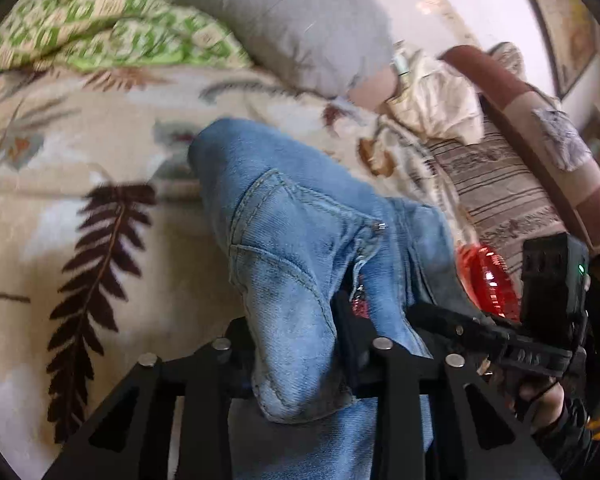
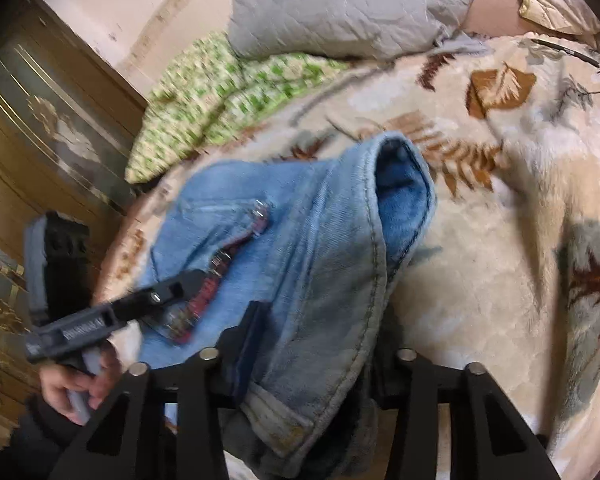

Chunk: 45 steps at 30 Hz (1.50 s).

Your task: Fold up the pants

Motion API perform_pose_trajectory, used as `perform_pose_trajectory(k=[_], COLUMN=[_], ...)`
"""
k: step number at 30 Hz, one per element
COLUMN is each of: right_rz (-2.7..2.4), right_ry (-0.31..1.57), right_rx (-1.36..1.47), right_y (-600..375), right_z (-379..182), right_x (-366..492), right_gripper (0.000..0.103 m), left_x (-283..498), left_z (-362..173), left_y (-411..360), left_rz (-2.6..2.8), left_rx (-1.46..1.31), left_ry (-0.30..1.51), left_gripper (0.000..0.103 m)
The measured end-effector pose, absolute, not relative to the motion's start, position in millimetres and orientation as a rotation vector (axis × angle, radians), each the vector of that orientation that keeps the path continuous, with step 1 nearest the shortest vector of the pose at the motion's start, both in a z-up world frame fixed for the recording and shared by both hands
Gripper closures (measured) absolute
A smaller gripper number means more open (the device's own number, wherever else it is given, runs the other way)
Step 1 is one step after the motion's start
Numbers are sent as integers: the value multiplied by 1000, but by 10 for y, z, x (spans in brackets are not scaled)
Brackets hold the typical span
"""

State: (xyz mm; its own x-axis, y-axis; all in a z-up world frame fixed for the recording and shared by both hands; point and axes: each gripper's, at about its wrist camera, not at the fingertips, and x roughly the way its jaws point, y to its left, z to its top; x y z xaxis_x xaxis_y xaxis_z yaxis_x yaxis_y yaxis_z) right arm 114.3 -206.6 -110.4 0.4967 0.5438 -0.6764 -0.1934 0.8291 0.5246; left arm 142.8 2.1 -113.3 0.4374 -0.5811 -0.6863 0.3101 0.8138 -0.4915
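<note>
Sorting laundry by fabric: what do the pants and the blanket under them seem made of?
Pants: blue denim, faded matte, judging by twill weave, topstitched seams and a metal rivet; the inside looks fleecy.
Blanket: probably plush synthetic fleece, a soft fuzzy pile with a printed leaf pattern.

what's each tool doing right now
left tool: closed on the jeans
right tool: closed on the jeans too

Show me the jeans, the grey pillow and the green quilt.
jeans point(image 1: 284, 240), left wrist view, pocket panel.
grey pillow point(image 2: 348, 4), right wrist view, middle of its face.
green quilt point(image 2: 216, 100), right wrist view, patterned top.
</note>
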Motion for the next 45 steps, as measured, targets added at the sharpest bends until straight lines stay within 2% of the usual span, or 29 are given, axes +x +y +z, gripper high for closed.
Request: perform_pose_trajectory(k=[12, 19, 23, 30, 40, 41, 42, 43, 44, 45], right_rz=[447, 437, 419, 372, 388, 388, 380, 371, 360, 353], right_ry=[853, 829, 864, 1000, 996, 998, 999, 1003, 1009, 1005], right_rx=[360, 341, 361, 391, 407, 407, 406, 405, 405, 413], right_y=[-2116, -1981, -1923, -1909, -1946, -1944, -1949, -1980, -2010, -2061], right_z=[-651, -407, -573, -1323, -1342, -1333, -1318, -1313, -1291, -1254], right_x=[1205, 1569, 1787, 2002, 2005, 2001, 2000, 1991, 1985, 1966], right_gripper=[62, 62, 62, 62, 62, 57, 54, 39, 26, 22], left_x=[1492, 1856, 2052, 2254, 2261, 2275, 2274, 2282, 2295, 2290], left_z=[-666, -494, -638, -1367, -1384, -1379, -1374, -1385, -1405, -1430], left_y=[-38, 27, 48, 84, 126, 137, 156, 189, 250, 338], left_rz=[-602, -584, -562, -507, -521, -511, -493, -475, -458, -464], left_rx=[-299, -321, -319, -336, -376, -378, -385, -396, -432, -501], left_ry=[868, 849, 884, 1014, 1011, 1014, 1017, 1024, 1045, 1064], left_gripper=[73, 73, 73, 70, 65, 59, 45, 34, 11, 0])
